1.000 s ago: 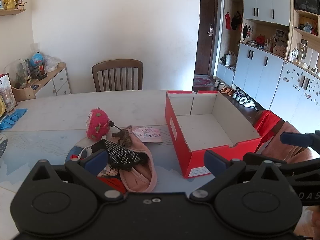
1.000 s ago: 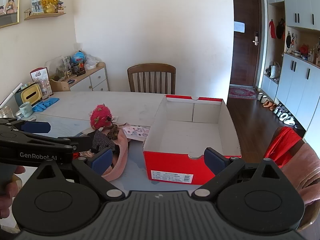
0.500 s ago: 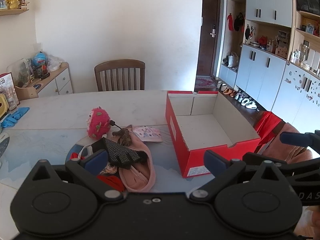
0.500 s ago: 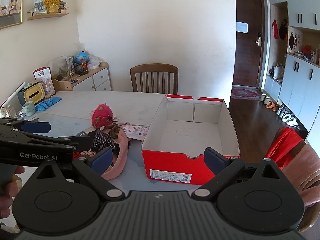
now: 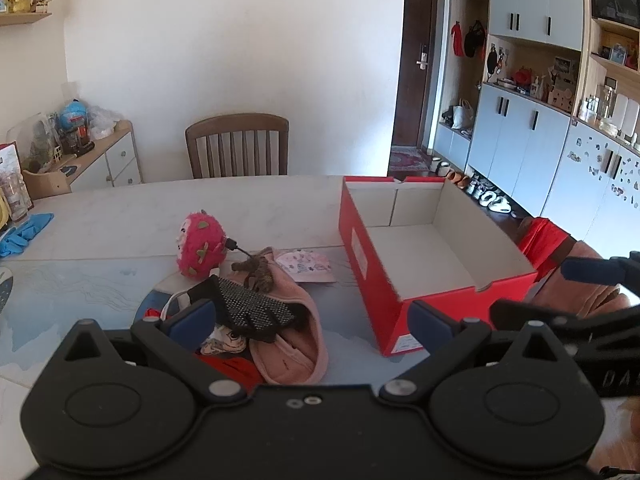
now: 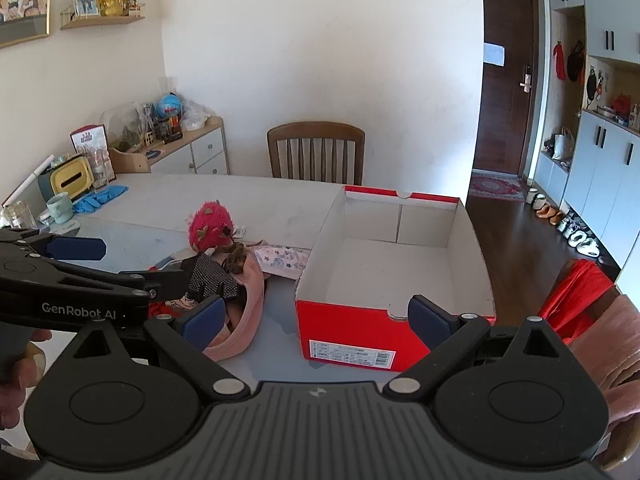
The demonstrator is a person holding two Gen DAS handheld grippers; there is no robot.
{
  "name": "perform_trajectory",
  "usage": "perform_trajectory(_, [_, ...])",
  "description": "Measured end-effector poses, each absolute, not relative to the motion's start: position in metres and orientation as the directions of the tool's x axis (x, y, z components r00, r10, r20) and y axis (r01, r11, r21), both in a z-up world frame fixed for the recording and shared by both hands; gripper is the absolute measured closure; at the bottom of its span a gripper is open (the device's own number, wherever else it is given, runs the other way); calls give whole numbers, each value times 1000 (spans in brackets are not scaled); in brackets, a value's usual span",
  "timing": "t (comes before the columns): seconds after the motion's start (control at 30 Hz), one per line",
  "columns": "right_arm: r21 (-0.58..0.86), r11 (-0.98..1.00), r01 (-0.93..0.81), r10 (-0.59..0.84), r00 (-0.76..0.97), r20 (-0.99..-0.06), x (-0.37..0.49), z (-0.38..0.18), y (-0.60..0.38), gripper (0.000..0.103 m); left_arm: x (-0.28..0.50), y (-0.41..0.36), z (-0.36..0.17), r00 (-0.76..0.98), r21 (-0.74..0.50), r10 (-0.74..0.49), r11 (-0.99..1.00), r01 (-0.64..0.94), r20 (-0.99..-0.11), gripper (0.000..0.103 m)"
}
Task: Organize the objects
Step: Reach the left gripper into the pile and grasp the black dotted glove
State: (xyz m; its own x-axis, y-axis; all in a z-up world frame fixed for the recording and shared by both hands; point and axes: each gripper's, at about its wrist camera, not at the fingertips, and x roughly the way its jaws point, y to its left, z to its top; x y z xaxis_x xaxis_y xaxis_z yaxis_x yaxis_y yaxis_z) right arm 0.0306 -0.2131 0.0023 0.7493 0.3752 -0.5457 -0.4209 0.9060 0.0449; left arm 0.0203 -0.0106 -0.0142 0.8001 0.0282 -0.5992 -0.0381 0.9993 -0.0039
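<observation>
Both tools, left point(image 5: 310, 320) and right point(image 6: 316, 316), gape empty; clothes pile point(image 5: 276, 320) lies left of red shoebox point(image 5: 420, 248).

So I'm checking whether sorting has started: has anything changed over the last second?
Hardly. Both cameras drifted a little, so both tongs shifted slightly, but neither took hold of anything. The left tongs and right tongs remain open and empty. The pile with the black dotted glove and pink plush toy is unmoved, and the red shoebox stays empty.
</observation>
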Motion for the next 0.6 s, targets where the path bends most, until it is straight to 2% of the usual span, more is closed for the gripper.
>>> perform_trajectory(0.23, [47, 928, -368, 326, 748, -579, 53, -4, -201, 4, 40, 25, -30, 792, -5, 26, 999, -37, -610, 2])
perform_trajectory(0.6, [12, 971, -239, 191, 743, -642, 96, -11, -197, 5, 86, 76, -67, 733, -24, 0, 999, -22, -680, 3])
